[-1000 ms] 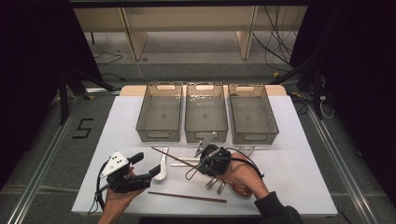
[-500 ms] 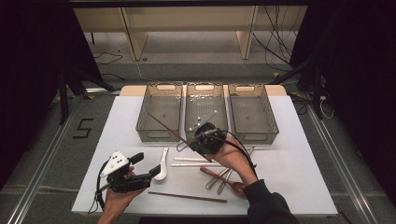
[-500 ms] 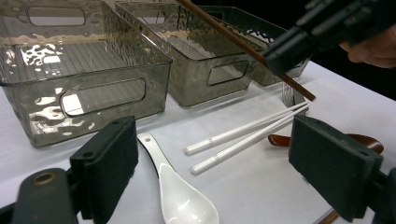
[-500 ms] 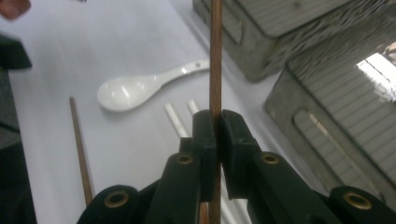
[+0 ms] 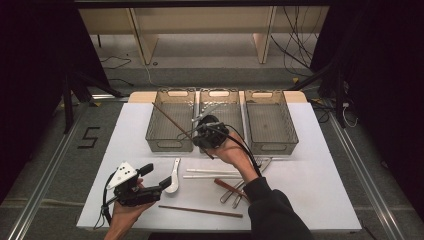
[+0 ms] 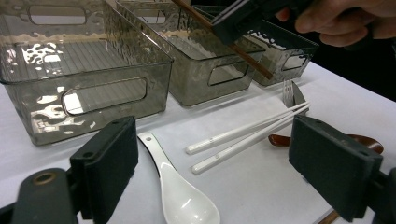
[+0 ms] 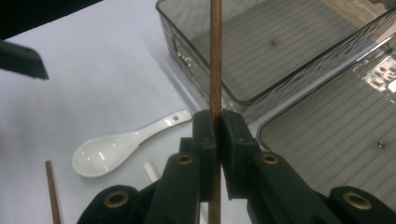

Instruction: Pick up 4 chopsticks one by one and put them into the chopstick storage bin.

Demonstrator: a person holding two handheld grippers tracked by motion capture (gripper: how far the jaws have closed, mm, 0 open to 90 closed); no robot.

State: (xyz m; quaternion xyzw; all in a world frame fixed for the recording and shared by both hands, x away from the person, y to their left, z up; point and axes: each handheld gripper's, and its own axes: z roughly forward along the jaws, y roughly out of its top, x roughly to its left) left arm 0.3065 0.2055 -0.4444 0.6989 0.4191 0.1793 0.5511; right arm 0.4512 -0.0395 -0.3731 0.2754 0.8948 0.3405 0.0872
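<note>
My right gripper (image 5: 196, 131) is shut on a long brown chopstick (image 5: 172, 120), held in the air above the near edge of the left bin (image 5: 162, 137) and the middle bin (image 5: 227, 95). In the right gripper view the chopstick (image 7: 215, 60) runs straight up between the closed pads, over the left bin (image 7: 280, 46). My left gripper (image 5: 156, 178) rests low at the table's front left, open with nothing between its fingers. A white spoon (image 6: 182, 196) lies just ahead of it. A second brown chopstick (image 5: 200, 211) lies near the front edge.
A third grey bin (image 5: 270, 120) stands at the back right. Two white chopsticks (image 5: 212, 173), a reddish-brown spoon (image 5: 227, 186) and metal cutlery (image 5: 242, 192) lie on the white table (image 5: 320, 190) under my right forearm. A fork (image 6: 290, 93) lies beyond the white chopsticks.
My right gripper has risen from the cutlery pile and travelled away toward the bins, carrying the brown chopstick. The left gripper has stayed in place.
</note>
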